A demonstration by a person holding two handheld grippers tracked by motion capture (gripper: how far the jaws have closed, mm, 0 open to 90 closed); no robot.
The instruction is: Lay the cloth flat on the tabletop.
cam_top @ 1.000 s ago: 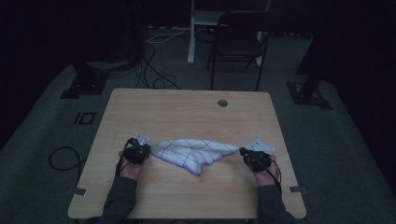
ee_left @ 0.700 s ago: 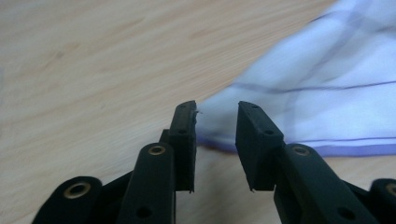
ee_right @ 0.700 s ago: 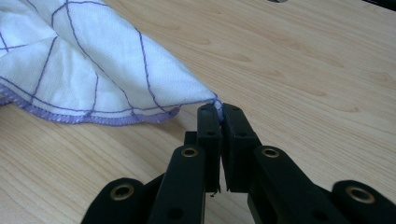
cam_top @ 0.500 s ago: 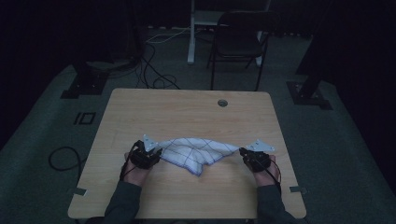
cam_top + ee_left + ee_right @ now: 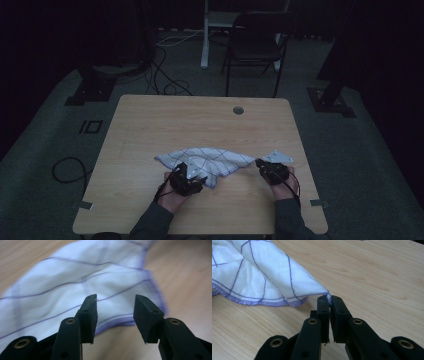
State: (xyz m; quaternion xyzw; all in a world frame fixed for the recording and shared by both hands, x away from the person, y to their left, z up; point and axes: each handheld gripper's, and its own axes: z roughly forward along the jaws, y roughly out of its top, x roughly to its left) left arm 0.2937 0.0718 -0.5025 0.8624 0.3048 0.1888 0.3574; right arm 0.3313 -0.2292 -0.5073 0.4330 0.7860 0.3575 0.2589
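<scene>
A white cloth (image 5: 215, 161) with a thin purple grid and purple hem lies crumpled on the near half of the wooden table (image 5: 200, 120). My left gripper (image 5: 196, 176) sits at the cloth's front left edge. In the left gripper view its jaws (image 5: 116, 300) stand apart over the hem of the cloth (image 5: 75, 282); they have just been opening and the pads press on nothing. My right gripper (image 5: 261, 166) is at the cloth's right tip. In the right gripper view it (image 5: 329, 298) is shut on a corner of the cloth (image 5: 262, 272).
A round cable hole (image 5: 238, 110) is in the table's far side. Beyond the table stand a dark chair (image 5: 255, 45) and a white post (image 5: 205, 35), with cables (image 5: 165, 75) on the floor. Both forearms rest near the table's front edge.
The left gripper has let go of the cloth's left end, opened, and moved right and toward me along the cloth's front edge. The right gripper has kept still.
</scene>
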